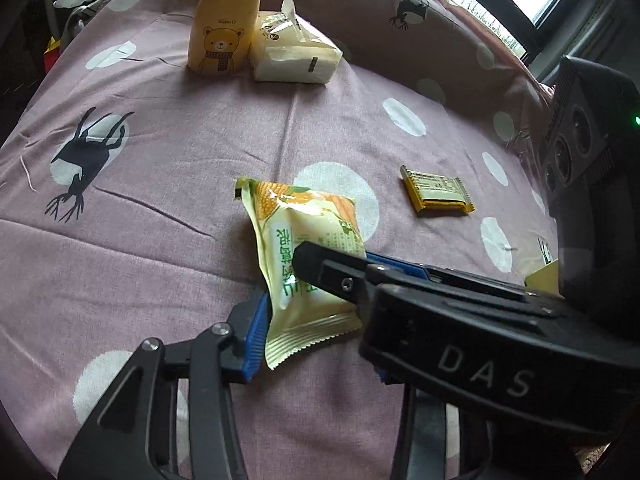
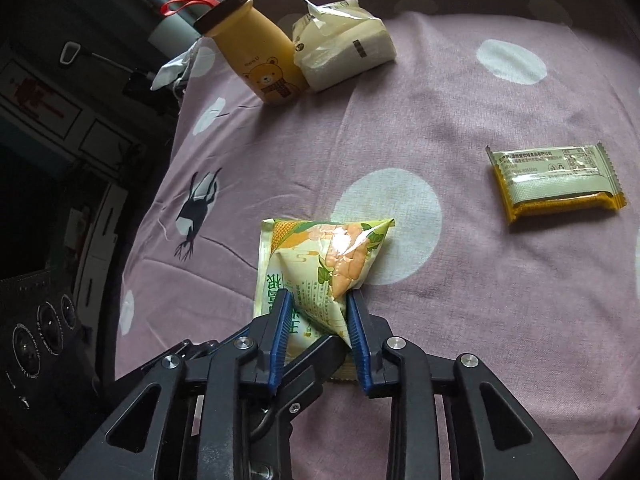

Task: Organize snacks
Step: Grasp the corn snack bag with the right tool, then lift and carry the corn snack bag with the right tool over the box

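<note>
While both clamp the corn snack packet [image 2: 320,264], the right hand-held gripper [image 2: 320,312] pinches its near end; the left hand-held gripper [image 1: 288,284] grips its sides above the bedsheet [image 1: 160,184].

Your right hand-held gripper [image 2: 318,312] is a matte black linkage frame with triangular cut-outs and silver round-head screws, its fingers [image 2: 282,332] faced with ribbed blue pads. Seen from the left wrist, its housing carries the white letters "DAS". Your left hand-held gripper [image 1: 316,304] shares that black frame and blue pads.

Bottle [image 2: 256,52] left of, touching tissue pack [image 2: 344,50]; wafer [image 2: 556,182] well apart
</note>
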